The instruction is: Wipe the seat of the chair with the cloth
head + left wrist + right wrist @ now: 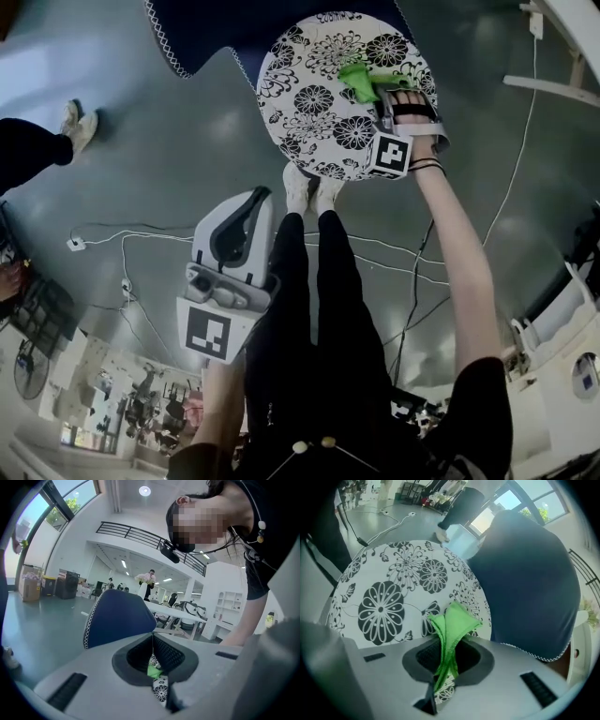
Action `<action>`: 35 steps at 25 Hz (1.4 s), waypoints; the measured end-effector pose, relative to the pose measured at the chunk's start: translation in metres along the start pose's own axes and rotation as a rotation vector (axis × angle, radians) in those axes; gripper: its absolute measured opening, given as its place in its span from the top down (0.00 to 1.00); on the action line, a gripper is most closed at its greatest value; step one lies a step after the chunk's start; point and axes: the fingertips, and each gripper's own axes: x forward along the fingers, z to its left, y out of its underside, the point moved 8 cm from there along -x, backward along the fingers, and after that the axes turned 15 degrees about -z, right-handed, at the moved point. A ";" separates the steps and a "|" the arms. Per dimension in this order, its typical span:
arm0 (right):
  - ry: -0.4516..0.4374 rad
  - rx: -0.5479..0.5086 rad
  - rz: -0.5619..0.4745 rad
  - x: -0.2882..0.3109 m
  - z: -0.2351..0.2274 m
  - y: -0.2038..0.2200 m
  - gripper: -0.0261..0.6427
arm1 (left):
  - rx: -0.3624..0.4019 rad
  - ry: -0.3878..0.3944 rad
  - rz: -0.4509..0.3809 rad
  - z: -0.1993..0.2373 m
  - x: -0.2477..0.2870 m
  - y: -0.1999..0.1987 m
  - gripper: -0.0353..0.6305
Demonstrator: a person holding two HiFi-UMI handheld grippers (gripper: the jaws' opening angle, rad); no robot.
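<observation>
Right gripper [382, 97] [445, 660]: jaws closed down on a fold of the green cloth [360, 80] [451, 620], with only the pinched fabric between the pads. The free end of the cloth bunches upward out of the jaws and lies against the seat [309, 94] [384, 602]. The seat is round, white with black flower print, and the cloth sits on its far right part, near the rim on the side of the navy backrest [216, 28] [529, 583]. The right arm is stretched out over the seat. Left gripper [255, 199] [153, 644]: jaws brought together with nothing held. A narrow slit below the tips shows the distant seat print and a bit of green. This gripper is held up close to the body above the legs, well apart from the chair. The person's white shoes [309, 187] stand just at the near edge of the seat. Cables [141, 234] trail over the grey floor [169, 141] to the left.
</observation>
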 end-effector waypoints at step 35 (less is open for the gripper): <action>0.197 0.813 -0.268 -0.308 -0.014 -0.116 0.89 | 0.105 0.116 0.075 -0.057 0.003 -0.111 0.94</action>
